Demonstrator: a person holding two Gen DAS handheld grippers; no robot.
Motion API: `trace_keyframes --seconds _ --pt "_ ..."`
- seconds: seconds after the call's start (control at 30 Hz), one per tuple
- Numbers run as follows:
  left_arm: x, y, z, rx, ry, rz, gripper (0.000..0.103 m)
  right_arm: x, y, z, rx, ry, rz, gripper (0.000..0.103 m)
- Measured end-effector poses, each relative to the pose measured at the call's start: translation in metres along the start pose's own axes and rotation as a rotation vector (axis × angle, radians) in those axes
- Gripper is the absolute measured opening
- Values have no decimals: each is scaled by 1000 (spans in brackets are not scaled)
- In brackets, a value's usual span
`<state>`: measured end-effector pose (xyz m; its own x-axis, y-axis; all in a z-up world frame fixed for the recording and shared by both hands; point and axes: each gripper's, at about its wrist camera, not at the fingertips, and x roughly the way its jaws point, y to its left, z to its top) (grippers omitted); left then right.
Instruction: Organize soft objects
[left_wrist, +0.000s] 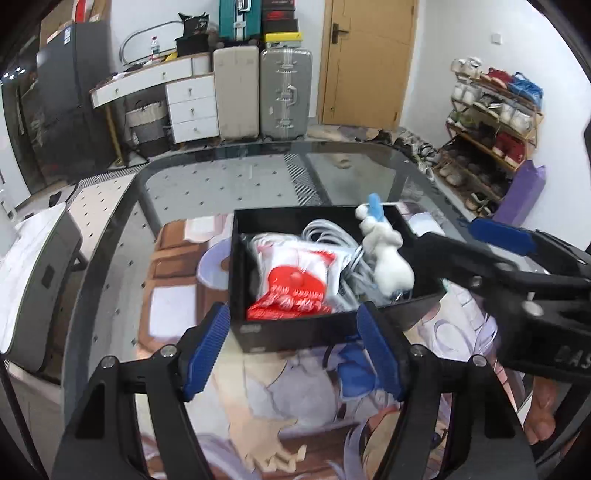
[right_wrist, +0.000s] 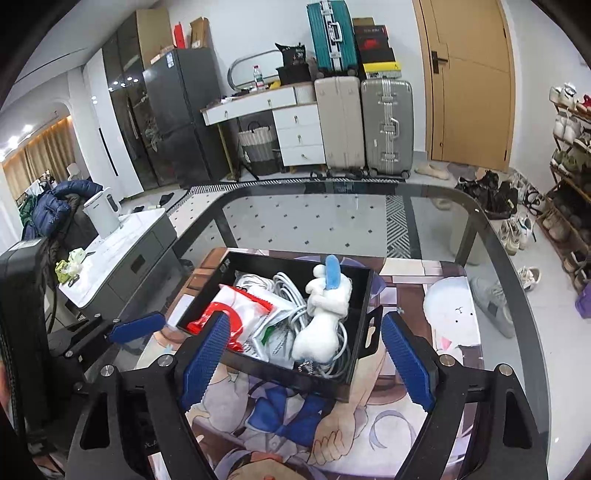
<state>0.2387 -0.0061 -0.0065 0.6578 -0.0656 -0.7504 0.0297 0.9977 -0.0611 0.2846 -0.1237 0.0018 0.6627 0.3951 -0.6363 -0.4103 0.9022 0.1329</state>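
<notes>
Plush toy (right_wrist: 325, 314) lies in black tray (right_wrist: 364, 295), ahead of right gripper (right_wrist: 306, 363); both grippers' jaws spread, empty.

Glass table (right_wrist: 480, 236) under printed mat (right_wrist: 424, 406); suitcases (right_wrist: 386, 125), door (right_wrist: 469, 81), shoe rack (left_wrist: 495, 133), kettle (right_wrist: 103, 218).

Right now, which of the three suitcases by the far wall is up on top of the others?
The teal suitcase. It stands on top of the beige suitcase, which sits on the floor beside the silver suitcase.
</notes>
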Motion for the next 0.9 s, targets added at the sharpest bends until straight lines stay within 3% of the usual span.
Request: trace_keyframes --seconds 0.07,0.23,0.33,0.43,0.67,0.9 --pt "-6 -1 1 32 5 -14 72 -8 5 -2 -15 -20 -22 87" --pt "-32 9 -2 -16 -85 -6 77 -37 12 -10 -20 -101 -50 92" --pt "-51 9 -10 -3 -202 95 77 -57 20 -21 -29 -138 -73 97" --pt "-68 9 -18 4 -270 99 86 -86 31 -41 -44 -198 -78 98" --pt "-104 15 -65 -23 -347 100 95 -145 43 -88 -50 -312 -79 102" --pt "-151 20 -117 -65 -470 125 101 -176 48 -136 -12 -317 -27 102"
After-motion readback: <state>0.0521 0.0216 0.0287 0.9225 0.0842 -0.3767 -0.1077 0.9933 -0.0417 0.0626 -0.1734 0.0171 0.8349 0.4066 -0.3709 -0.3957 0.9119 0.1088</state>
